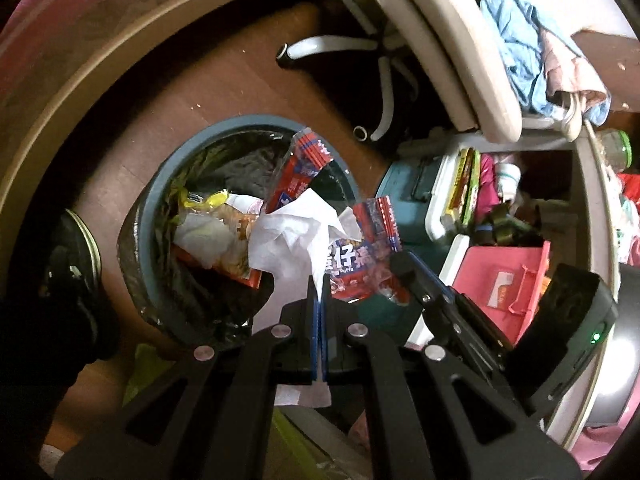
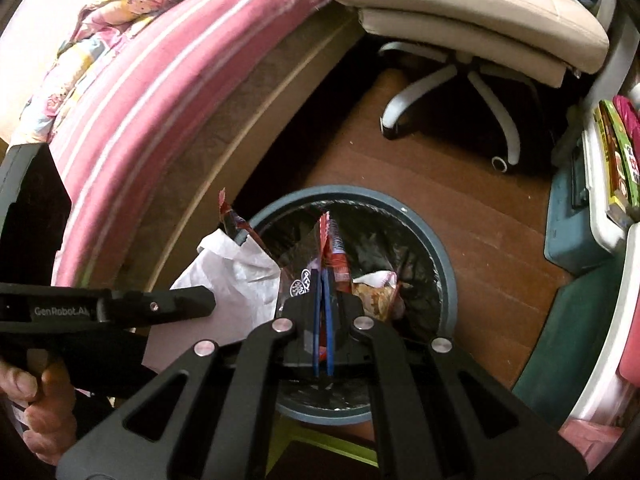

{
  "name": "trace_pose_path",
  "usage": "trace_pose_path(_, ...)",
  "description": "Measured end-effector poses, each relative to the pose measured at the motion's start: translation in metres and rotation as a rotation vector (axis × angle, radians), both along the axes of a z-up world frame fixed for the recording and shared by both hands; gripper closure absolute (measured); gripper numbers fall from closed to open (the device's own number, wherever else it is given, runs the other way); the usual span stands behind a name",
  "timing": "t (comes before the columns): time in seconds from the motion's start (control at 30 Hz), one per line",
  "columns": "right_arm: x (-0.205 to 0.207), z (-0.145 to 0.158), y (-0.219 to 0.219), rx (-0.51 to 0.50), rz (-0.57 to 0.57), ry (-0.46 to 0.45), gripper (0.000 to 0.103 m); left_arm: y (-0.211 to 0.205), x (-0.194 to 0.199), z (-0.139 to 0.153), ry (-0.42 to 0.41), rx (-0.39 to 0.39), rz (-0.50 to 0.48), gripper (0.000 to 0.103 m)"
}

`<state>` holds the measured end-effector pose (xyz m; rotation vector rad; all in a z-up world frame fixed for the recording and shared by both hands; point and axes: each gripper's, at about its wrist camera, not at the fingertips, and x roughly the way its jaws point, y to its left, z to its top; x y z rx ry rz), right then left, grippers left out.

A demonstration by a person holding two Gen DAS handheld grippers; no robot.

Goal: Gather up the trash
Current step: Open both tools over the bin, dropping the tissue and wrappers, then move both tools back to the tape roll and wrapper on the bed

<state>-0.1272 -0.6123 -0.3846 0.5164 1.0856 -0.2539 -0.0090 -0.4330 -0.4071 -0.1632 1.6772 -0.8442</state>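
A round blue-grey trash bin (image 1: pixel 158 184) with a black liner stands on the wood floor and holds snack bags and paper; it also shows in the right wrist view (image 2: pixel 446 256). My left gripper (image 1: pixel 319 280) is shut on crumpled white paper (image 1: pixel 288 236), held over the bin's right rim. My right gripper (image 2: pixel 325 270) is shut on a red and blue snack wrapper (image 2: pixel 334 240), held above the bin's middle. That wrapper shows in the left wrist view (image 1: pixel 360 264), with the right gripper (image 1: pixel 404 264) beside it. The white paper (image 2: pixel 236 268) and the left gripper (image 2: pixel 236 232) show left of the bin.
A bed with a pink mattress (image 2: pixel 160 60) and wooden frame runs along the left. An office chair (image 2: pixel 472 20) with a white base (image 2: pixel 452 92) stands behind the bin. Storage boxes (image 1: pixel 416 176), a pink bag (image 1: pixel 504 280) and shelves crowd the right.
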Motion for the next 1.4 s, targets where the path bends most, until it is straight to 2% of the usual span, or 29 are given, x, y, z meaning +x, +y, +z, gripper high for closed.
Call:
trace_pose_path(0.2, 0.000, -0.013, -0.004, 0.001, 0.007, 0.036, 0.100, -0.004, -0.001, -0.017, 0.028, 0.033, -0.006, 0.096)
trace_pose_path(0.27, 0.000, -0.015, -0.004, -0.001, 0.006, 0.039, 0.099, -0.005, 0.001, -0.017, 0.028, 0.032, 0.004, 0.083)
trace_pose_path(0.3, 0.000, -0.016, -0.004, -0.001, 0.006, 0.041, 0.099, -0.004, 0.001, -0.017, 0.025, 0.035, 0.008, 0.070)
trace_pose_path(0.33, 0.000, -0.017, -0.005, -0.002, 0.006, 0.042, 0.099, -0.004, 0.001, -0.017, 0.016, 0.041, 0.012, 0.062)
trace_pose_path(0.47, 0.000, -0.020, -0.004, 0.000, 0.002, 0.045, 0.099, -0.006, 0.000, -0.018, 0.012, 0.056, 0.003, 0.058)
trace_pose_path(0.53, -0.001, -0.019, -0.004, 0.001, -0.005, 0.043, 0.094, -0.006, -0.001, -0.018, 0.009, 0.069, 0.000, 0.048)
trace_pose_path(0.6, -0.002, -0.015, -0.004, -0.003, -0.012, 0.030, 0.077, -0.005, 0.000, -0.015, 0.000, 0.073, 0.001, 0.043)
trace_pose_path(0.7, -0.003, -0.007, -0.003, -0.016, -0.024, 0.006, 0.062, -0.003, 0.001, -0.008, -0.019, 0.070, 0.008, 0.034)
trace_pose_path(0.73, -0.002, -0.003, -0.003, -0.026, -0.028, -0.005, 0.059, -0.001, 0.001, -0.002, -0.033, 0.071, 0.015, 0.030)
trace_pose_path(0.8, 0.000, 0.006, -0.001, -0.047, -0.028, -0.028, 0.045, 0.004, 0.003, 0.008, -0.055, 0.060, 0.030, 0.025)
trace_pose_path(0.9, 0.003, 0.021, 0.003, -0.067, -0.031, -0.073, 0.029, 0.011, 0.005, 0.022, -0.095, 0.050, 0.054, 0.019)
trace_pose_path(1.17, 0.015, 0.065, 0.019, -0.081, -0.001, -0.177, 0.023, 0.048, 0.016, 0.074, -0.227, -0.017, 0.181, 0.013)
trace_pose_path(1.3, 0.024, 0.097, 0.037, -0.090, 0.037, -0.244, 0.023, 0.078, 0.025, 0.107, -0.279, -0.082, 0.278, 0.009)
trace_pose_path(1.4, 0.032, 0.122, 0.056, -0.098, 0.077, -0.294, 0.022, 0.100, 0.028, 0.128, -0.320, -0.100, 0.334, 0.007)
